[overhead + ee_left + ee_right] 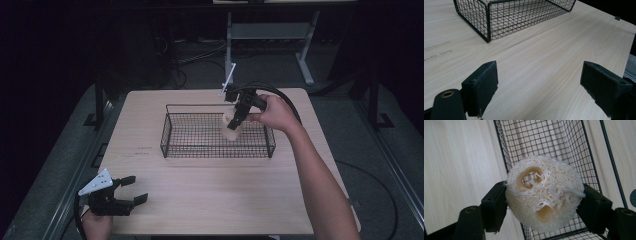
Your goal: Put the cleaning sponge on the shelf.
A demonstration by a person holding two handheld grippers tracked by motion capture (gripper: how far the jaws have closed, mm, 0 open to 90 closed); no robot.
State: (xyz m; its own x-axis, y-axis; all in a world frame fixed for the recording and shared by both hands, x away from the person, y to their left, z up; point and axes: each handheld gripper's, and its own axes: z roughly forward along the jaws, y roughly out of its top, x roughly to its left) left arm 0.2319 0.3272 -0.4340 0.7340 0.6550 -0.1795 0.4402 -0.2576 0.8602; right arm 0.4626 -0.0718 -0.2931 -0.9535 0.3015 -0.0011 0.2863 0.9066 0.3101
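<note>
Two black fingers of the right gripper pinch a round, fibrous loofah above the wire basket; left gripper fingers spread over pale woodgrain surface.

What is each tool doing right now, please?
Left tool: open, empty, low over the table.
Right tool: closed on the loofah sponge, held above the wire basket.

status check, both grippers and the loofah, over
Right gripper shut on loofah, held above wire basket. Left gripper open, idle near table corner. Nothing in the way.
</note>
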